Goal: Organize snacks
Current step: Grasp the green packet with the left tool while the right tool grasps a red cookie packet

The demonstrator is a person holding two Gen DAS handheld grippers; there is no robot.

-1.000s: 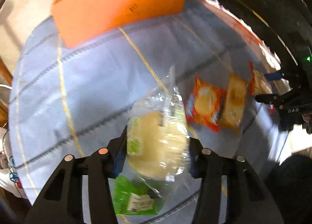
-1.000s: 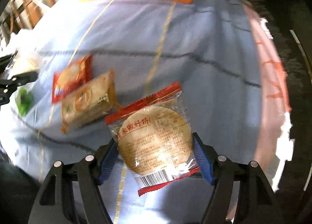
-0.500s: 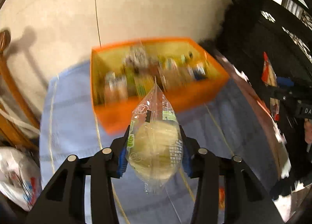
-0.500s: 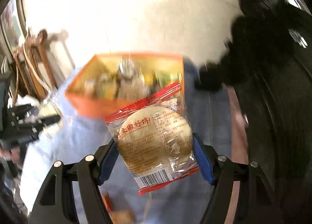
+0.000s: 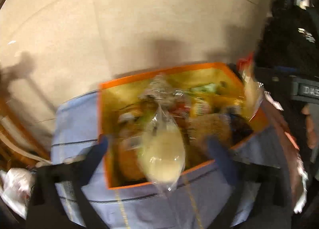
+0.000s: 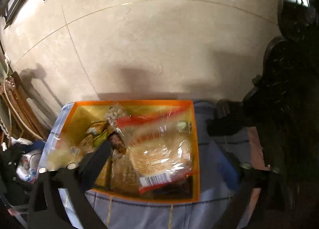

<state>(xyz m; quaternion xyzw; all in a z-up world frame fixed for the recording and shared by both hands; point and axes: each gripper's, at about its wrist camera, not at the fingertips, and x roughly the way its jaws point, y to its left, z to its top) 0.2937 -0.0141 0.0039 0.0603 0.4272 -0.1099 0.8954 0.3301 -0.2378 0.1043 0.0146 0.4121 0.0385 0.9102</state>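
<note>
Both grippers hang over the orange box (image 6: 196, 145) on the blue cloth (image 5: 75, 121). The left gripper (image 5: 159, 145) is opening its jaws; the pale bun in clear wrap (image 5: 162, 159) sits between them, free of the pads, over the box's near edge. The right gripper (image 6: 171, 159) is opening too, and its red-edged cake packet (image 6: 159, 157) lies loose above the box's right side.

Both wrist views look down into orange box (image 5: 165, 184).
</note>
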